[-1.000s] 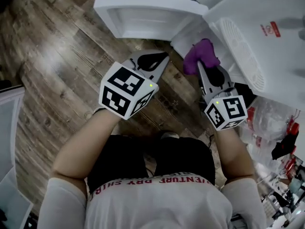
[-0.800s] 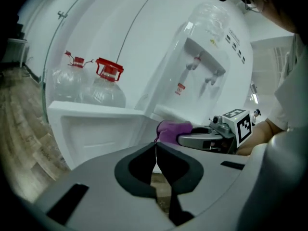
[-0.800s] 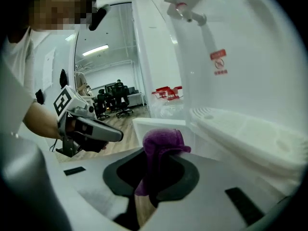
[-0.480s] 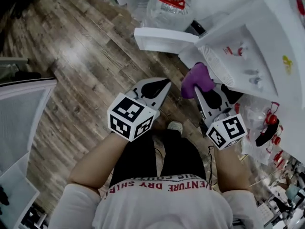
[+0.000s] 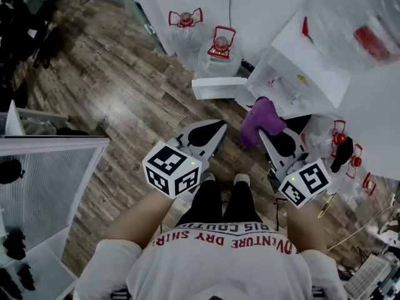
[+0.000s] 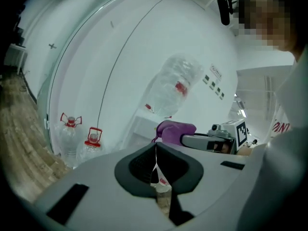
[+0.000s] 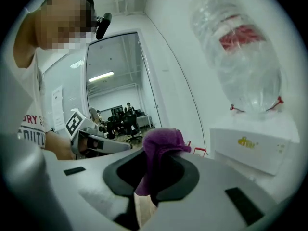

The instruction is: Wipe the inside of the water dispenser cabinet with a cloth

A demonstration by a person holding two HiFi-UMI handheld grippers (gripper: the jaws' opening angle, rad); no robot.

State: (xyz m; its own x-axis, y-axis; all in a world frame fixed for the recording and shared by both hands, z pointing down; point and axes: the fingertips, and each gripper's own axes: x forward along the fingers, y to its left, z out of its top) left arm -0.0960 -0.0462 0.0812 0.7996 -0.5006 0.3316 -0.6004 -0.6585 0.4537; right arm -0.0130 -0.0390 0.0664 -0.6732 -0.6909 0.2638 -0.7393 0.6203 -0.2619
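One white water dispenser (image 5: 312,67), ahead and right of both tongs, its door (image 5: 219,87) jutting out ahead of the left pair. Two water bottles (image 5: 219,55) on the floor beyond the door. Left tongs (image 5: 217,127): pressed together, nothing held. Right tongs (image 7: 153,177): clamped on one purple cloth (image 5: 260,117), which is bunched at their tips, just before the dispenser.

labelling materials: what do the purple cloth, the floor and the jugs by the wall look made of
Purple cloth: soft matte fabric, bunched in rounded folds. Floor: wood-grain planks with seams and slight sheen; wood or laminate, unclear. Jugs: probably clear plastic, see-through with red handles.
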